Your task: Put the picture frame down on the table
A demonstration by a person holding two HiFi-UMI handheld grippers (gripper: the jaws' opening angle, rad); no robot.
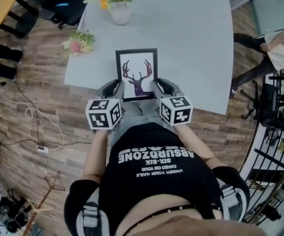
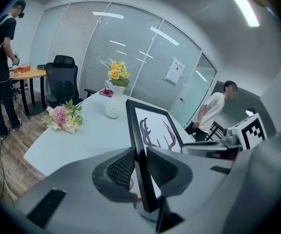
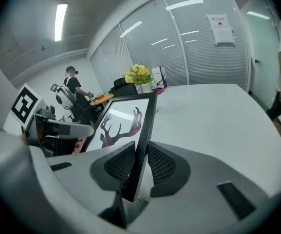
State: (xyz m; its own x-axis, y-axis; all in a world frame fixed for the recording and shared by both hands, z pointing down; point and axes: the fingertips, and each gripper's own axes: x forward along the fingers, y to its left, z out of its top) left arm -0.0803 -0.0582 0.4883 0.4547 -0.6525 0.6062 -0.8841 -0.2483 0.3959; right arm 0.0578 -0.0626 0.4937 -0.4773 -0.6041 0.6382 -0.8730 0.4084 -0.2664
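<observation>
A black picture frame [image 1: 137, 73] with a purple deer print hangs over the near edge of the pale table [image 1: 196, 38], held between both grippers. My left gripper [image 1: 113, 88] is shut on the frame's left edge [image 2: 139, 145], its pads pressing both faces. My right gripper [image 1: 159, 86] is shut on the frame's right edge [image 3: 142, 145] in the same way. The frame [image 3: 125, 121] tilts with its picture side up, towards me. Whether its lower edge touches the table I cannot tell.
A white vase with yellow flowers [image 1: 118, 4] stands at the table's far side, and a pink bouquet [image 1: 78, 42] lies near its left edge. Office chairs [image 1: 58, 1] sit far left. A person [image 1: 274, 50] stands to the right, and a black rack [image 1: 279, 132] stands beside me.
</observation>
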